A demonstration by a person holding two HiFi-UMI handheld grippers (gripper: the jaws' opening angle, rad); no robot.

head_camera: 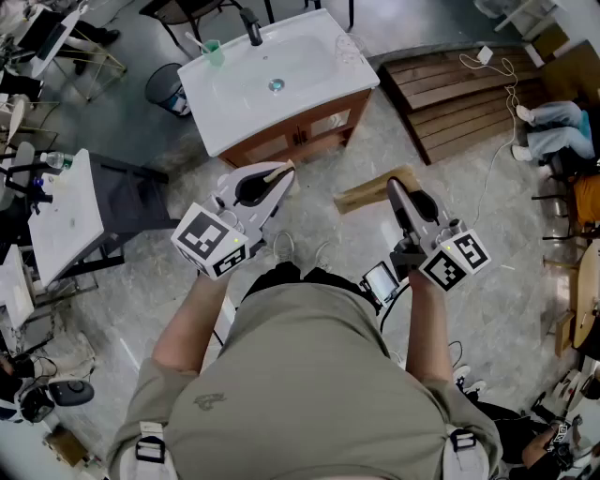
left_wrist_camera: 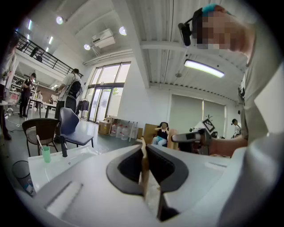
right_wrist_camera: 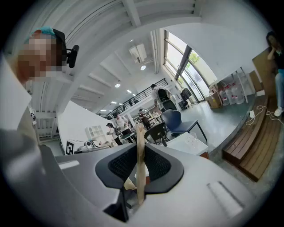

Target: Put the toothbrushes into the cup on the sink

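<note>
Tan, wood-coloured handles sit in both tools, and each is clamped. The left tool (left_wrist_camera: 143,150) has its jaws closed flat on the left toothbrush (left_wrist_camera: 144,175), which runs out past the tips. The right tool (right_wrist_camera: 140,153) is likewise closed on the right toothbrush (right_wrist_camera: 140,177), held edge-on between the dark pads. Neither brush head can be made out, so check which end leads before you commit.

The green cup (head_camera: 215,53) stands at the back left corner of the white sink (head_camera: 225,108), just beside the black tap (head_camera: 251,28). A pale stick (left_wrist_camera: 39,142) leans in it. You are standing well back from the sink, so both tools are far from the cup.

- Step up to the sink first, rather than reaching.
- Take one brush at a time. The left tool (head_camera: 274,178) looks the better start, since the cup is on its side.
- Tip the handle near upright and bring its free end over the cup's mouth.
- Keep clear of the tap and of the stick in the cup.
- Lower until the end is well inside, then ease the jaws apart.
- The cup looks light, so a sideways nudge could topple it into the basin.
</note>
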